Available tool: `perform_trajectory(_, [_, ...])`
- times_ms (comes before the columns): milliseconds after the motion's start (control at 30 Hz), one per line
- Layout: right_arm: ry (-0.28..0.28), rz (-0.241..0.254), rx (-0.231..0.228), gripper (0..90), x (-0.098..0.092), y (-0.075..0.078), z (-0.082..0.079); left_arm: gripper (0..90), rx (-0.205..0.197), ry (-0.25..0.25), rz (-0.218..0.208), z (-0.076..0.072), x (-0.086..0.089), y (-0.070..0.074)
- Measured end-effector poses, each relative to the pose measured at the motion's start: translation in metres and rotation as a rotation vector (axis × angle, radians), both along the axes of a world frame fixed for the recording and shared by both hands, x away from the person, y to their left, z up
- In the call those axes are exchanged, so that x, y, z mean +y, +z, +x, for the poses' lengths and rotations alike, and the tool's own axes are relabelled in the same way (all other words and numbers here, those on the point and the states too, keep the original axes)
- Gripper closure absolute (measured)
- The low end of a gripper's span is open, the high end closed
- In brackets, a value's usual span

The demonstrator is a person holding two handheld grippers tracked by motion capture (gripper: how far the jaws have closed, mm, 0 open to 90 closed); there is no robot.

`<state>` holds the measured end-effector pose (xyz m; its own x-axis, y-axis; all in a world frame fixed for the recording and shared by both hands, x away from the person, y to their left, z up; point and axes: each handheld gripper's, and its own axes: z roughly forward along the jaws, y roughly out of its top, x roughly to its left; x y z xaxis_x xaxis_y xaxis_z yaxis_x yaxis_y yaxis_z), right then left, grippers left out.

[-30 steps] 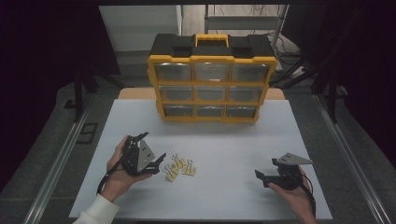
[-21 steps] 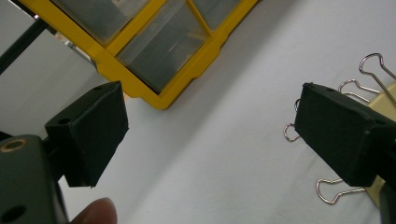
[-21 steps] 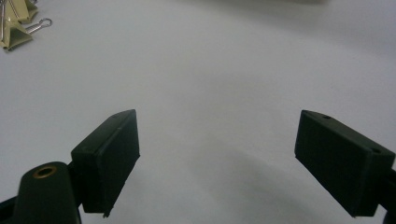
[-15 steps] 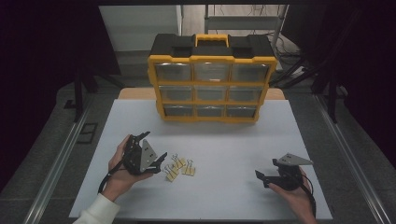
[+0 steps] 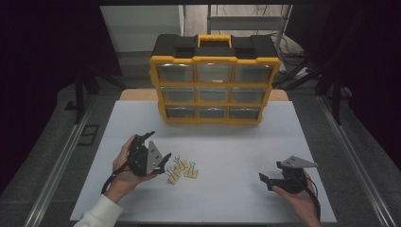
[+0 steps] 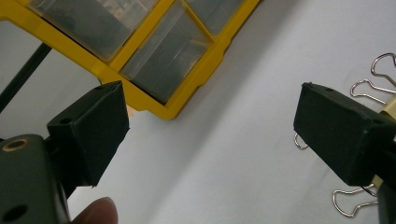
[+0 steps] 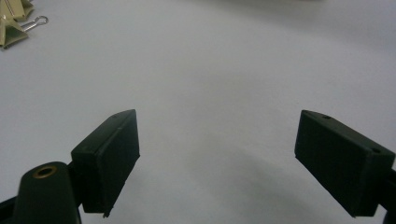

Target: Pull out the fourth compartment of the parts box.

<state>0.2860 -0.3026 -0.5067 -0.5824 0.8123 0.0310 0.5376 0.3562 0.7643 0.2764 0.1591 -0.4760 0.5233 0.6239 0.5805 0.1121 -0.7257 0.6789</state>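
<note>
Several pale yellow binder clips with wire handles lie in a small cluster on the white table top. My left gripper is held on its side just left of them, open, with nothing between its jaws. In the left gripper view the gripper looks past the clips toward the lower corner of the yellow organizer. Low over the table at the front right, my right gripper points left and stands open. The right gripper view has its jaws wide over bare table, with a clip far off.
A yellow and black drawer organizer with clear drawers, all closed, and a carry handle stands at the back middle of the table. Metal rails run along both sides of the table. White table lies between the two grippers.
The left hand and its gripper have edged slightly toward the binder clips. The right gripper has not moved.
</note>
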Motion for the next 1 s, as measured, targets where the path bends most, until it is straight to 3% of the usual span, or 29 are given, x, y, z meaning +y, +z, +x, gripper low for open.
perform_trajectory(167, [-0.007,0.018,0.003,14.5,-0.002,0.000,0.000,11.0,-0.008,-0.007,0.007,0.002,-0.002,0.002])
perform_trajectory(1000, [-0.008,0.007,0.001,14.5,-0.001,-0.001,0.000,11.5,-0.052,-0.008,0.035,0.019,-0.012,0.014])
